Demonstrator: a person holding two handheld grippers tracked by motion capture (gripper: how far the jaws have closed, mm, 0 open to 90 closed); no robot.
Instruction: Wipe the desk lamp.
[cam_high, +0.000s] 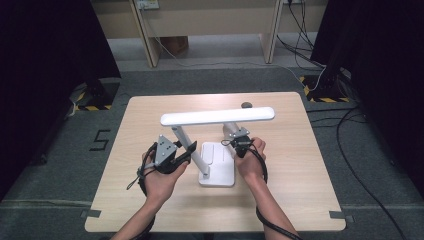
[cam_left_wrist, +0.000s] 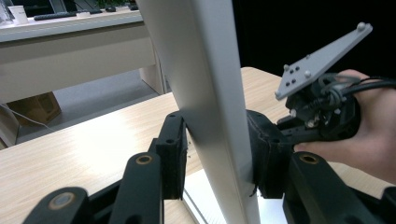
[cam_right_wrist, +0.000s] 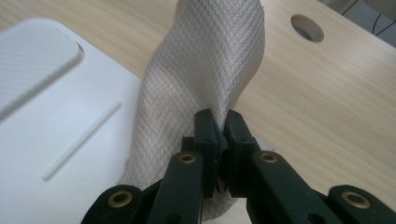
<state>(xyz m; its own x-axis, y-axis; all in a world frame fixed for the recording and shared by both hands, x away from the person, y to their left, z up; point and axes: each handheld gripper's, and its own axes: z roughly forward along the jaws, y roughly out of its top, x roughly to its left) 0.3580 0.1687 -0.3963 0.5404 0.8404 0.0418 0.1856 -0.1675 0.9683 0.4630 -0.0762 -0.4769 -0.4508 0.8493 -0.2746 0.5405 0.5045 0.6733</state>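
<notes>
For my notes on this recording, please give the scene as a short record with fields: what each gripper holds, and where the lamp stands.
left gripper: shut on the lamp arm
right gripper: shut on a grey cloth, beside the lamp base
lamp: white desk lamp, head bar level, on the wooden table

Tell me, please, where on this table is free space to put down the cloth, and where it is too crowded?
Free patches on the table: the wide right strip beyond the right gripper, the left strip outside the left gripper, and the near edge before the lamp base. Crowded: the middle, where the lamp arm, both grippers and the cloth sit close together.
</notes>
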